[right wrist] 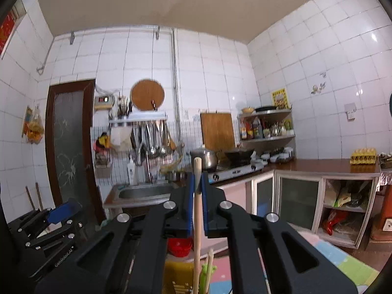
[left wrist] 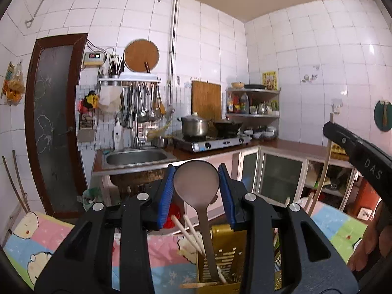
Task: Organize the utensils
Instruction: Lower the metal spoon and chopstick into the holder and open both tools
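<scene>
My left gripper [left wrist: 196,183] has its blue pads against both edges of a grey spoon's bowl [left wrist: 196,180]. The spoon's handle slants down into a yellow slotted utensil holder [left wrist: 227,254] just below the gripper, beside pale chopsticks [left wrist: 188,230]. My right gripper [right wrist: 198,183] is shut on a long wooden stick [right wrist: 197,210] that runs down toward the yellow holder [right wrist: 176,276], next to more chopsticks [right wrist: 209,259] and a green utensil [right wrist: 205,273]. In the left wrist view the right gripper [left wrist: 329,128] hangs at the right with the stick [left wrist: 327,161]. The left gripper [right wrist: 62,212] shows low on the left in the right wrist view.
A pastel cartoon tablecloth [left wrist: 44,235] covers the near surface. A red basket [right wrist: 178,245] sits beyond the holder. Farther off run a counter with a sink [left wrist: 137,158], a stove with a pot [left wrist: 194,125] and a wok, a corner shelf, and a dark door [left wrist: 52,122]. A hand [left wrist: 367,245] holds the right gripper.
</scene>
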The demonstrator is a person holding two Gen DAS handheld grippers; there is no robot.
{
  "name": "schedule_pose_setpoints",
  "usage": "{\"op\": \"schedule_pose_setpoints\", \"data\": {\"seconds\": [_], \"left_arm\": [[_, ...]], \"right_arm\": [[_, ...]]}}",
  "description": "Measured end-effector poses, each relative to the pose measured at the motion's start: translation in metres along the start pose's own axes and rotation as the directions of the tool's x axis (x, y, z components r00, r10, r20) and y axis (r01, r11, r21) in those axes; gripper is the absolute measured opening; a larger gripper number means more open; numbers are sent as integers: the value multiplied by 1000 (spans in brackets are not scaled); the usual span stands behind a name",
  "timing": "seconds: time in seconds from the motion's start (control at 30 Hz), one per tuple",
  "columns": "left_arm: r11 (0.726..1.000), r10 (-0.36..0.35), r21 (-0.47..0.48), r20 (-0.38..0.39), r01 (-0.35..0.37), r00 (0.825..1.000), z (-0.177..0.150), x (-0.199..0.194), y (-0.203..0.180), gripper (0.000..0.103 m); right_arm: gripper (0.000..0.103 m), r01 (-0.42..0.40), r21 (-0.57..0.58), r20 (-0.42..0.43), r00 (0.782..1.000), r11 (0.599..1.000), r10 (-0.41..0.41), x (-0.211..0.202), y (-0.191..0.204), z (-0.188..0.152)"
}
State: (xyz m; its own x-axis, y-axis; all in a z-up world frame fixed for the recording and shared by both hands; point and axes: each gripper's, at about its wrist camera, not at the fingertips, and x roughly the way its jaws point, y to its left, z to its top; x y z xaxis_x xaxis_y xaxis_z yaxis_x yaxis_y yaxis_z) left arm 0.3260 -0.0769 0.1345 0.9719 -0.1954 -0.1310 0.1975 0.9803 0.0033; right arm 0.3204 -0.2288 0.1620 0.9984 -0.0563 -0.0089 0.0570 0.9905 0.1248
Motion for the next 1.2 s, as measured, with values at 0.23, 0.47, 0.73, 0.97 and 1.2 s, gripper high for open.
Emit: {"op": "schedule_pose_setpoints", "data": {"seconds": [0.23,0.47,0.73,0.97,1.2], "left_arm": [[1000,-10,-21,-88,8,996,-28,24,5,35],[998,11,-56,-175,-21,984,-42,29,21,63],[998,40,-40,-120,-45,992,-11,-33,27,95],[998,45,-26,-192,-51,980,-20,-79,33,98],[999,52,14,-311,-50,949,-74,-102,37,98]], "right_arm": [[6,9,-29,-109,994,1000,-12,13,-6,-37],[8,28,-56,-171,985,998,-37,6,-10,-50],[58,67,-60,-179,981,996,-77,-34,-11,-21],[62,82,-66,-307,947,994,-99,-77,-7,-35],[62,99,-78,-474,872,992,-124,-113,-2,-108]]}}
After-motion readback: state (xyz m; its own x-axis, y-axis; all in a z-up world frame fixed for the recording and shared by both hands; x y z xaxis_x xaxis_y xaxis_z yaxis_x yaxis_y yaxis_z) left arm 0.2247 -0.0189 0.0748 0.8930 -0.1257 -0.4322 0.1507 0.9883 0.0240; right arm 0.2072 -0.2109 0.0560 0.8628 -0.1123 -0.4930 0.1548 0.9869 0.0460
